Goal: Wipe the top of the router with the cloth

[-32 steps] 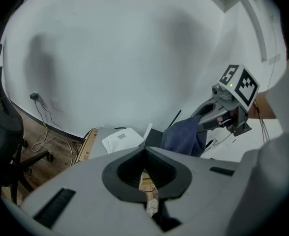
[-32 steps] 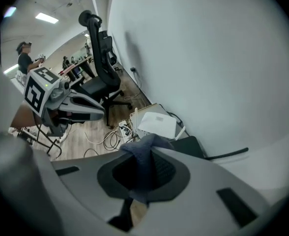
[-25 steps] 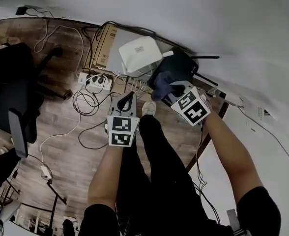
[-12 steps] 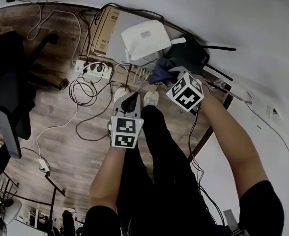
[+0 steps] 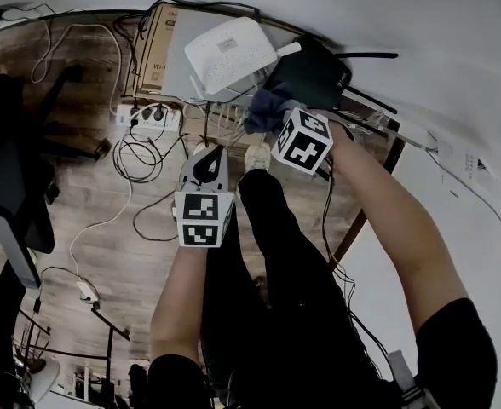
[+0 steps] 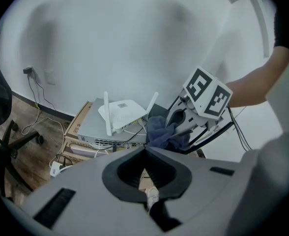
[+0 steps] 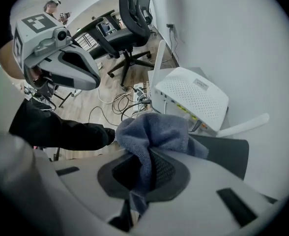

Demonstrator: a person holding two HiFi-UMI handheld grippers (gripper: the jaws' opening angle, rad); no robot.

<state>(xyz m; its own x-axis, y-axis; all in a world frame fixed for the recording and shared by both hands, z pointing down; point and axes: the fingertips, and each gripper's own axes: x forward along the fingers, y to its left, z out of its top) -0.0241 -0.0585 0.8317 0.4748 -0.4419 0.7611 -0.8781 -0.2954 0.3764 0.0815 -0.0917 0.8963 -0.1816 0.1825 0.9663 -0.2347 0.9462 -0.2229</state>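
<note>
Two routers, one cloth, loose cables close by
Right claw [image 5: 272, 116] pinches the blue cloth [image 5: 262, 107], bunched between the white router [image 5: 229, 54] at its 11 o'clock and the black router [image 5: 319, 77] at 2. Left claw [image 5: 210, 165] is pressed together, empty. A hard swipe could snag an antenna [image 5: 289, 48] or shove the white router off its grey box [image 5: 175, 68].

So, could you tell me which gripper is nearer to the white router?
The right. The right gripper, shut on the cloth, sits just beside the white router; the left gripper hangs farther back, above the floor.
</note>
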